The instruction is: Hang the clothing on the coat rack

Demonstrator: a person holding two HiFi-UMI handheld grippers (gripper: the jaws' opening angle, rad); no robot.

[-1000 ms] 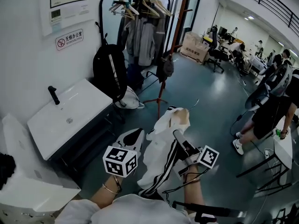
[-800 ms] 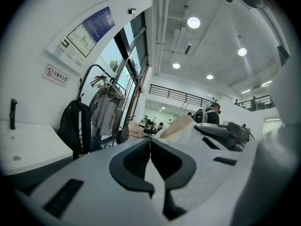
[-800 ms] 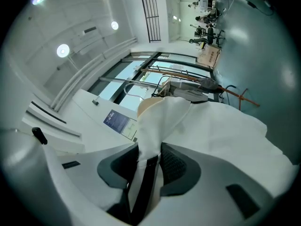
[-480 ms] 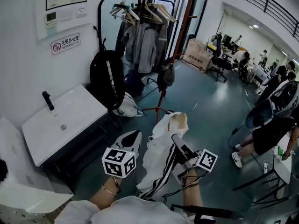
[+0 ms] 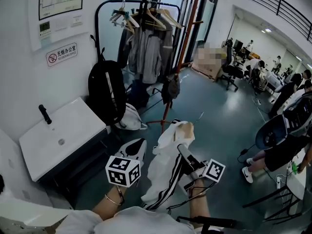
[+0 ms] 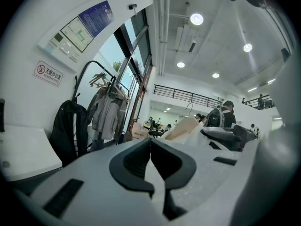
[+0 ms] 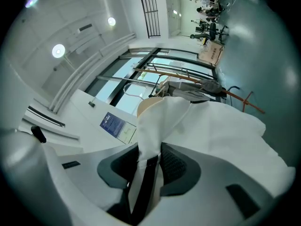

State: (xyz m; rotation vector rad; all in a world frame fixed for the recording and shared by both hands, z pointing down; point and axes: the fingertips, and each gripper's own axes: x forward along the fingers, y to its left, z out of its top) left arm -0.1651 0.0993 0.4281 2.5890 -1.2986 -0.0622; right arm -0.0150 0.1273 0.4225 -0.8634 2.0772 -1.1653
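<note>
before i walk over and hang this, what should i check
1. Right tongs clamped on the white garment: ok.
2. Hanger inside the garment, hook showing above it: ok.
3. Left tongs free to help: ok, shut and empty.
4. Coat rack within reach: not ok, it stands well ahead.
5. Free spot on its rail: cannot tell, crowded with hangers and jackets.

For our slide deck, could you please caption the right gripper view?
Right gripper shut on a white, black-striped garment draped over a hanger.
</note>
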